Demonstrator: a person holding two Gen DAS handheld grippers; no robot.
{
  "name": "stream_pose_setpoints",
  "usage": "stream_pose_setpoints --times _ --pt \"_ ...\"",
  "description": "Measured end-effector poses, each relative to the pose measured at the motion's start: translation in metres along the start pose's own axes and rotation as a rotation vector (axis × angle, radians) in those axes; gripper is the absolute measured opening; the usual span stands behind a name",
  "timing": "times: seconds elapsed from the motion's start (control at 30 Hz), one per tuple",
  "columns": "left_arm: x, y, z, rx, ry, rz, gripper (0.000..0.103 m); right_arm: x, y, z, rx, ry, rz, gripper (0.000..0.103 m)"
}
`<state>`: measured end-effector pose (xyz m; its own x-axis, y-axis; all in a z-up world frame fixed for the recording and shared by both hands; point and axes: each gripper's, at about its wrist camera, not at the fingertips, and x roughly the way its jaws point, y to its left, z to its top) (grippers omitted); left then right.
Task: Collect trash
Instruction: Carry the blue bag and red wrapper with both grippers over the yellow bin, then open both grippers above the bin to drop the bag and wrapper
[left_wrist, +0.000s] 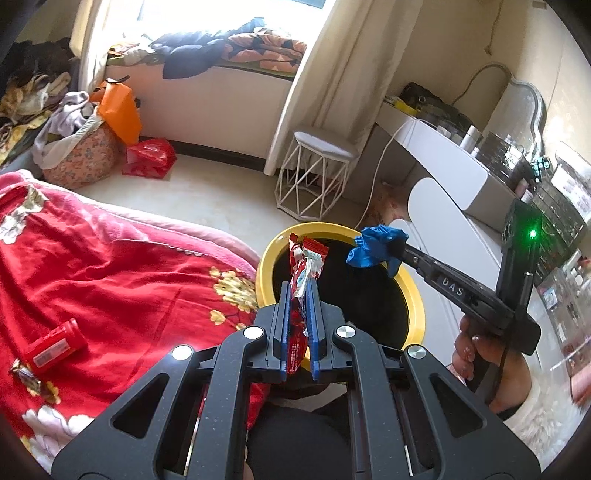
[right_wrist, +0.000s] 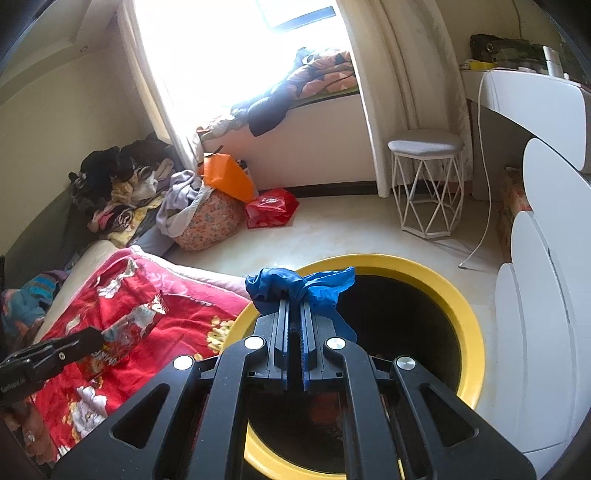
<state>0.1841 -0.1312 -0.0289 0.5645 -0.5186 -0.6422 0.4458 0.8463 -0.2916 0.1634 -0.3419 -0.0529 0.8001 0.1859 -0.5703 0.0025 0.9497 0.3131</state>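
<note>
My left gripper (left_wrist: 298, 286) is shut on a red and white snack wrapper (left_wrist: 306, 266) and holds it over the near rim of the yellow-rimmed black bin (left_wrist: 415, 295). My right gripper (right_wrist: 294, 301) is shut on a crumpled blue glove (right_wrist: 314, 286) above the bin (right_wrist: 469, 325). The glove (left_wrist: 376, 245) and right gripper (left_wrist: 400, 251) also show in the left wrist view, coming in from the right over the bin. The left gripper (right_wrist: 98, 338) with its wrapper (right_wrist: 125, 336) shows at the left edge of the right wrist view.
A red floral blanket (left_wrist: 110, 266) covers the bed left of the bin, with a small red bottle (left_wrist: 55, 345) and a gold wrapper (left_wrist: 27, 374) on it. A white wire stool (left_wrist: 314, 173), a white dresser (left_wrist: 461, 173), a red bag (left_wrist: 149, 157) and clothes piles stand around the floor.
</note>
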Motion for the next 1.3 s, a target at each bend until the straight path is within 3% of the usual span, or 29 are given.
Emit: stream_pose_setpoints --times 1.3 --pt "0.062 -0.039 -0.019 0.059 0.142 -0.032 0.005 0.015 -0.049 -0.016 0.106 0.058 -0.071 0.005"
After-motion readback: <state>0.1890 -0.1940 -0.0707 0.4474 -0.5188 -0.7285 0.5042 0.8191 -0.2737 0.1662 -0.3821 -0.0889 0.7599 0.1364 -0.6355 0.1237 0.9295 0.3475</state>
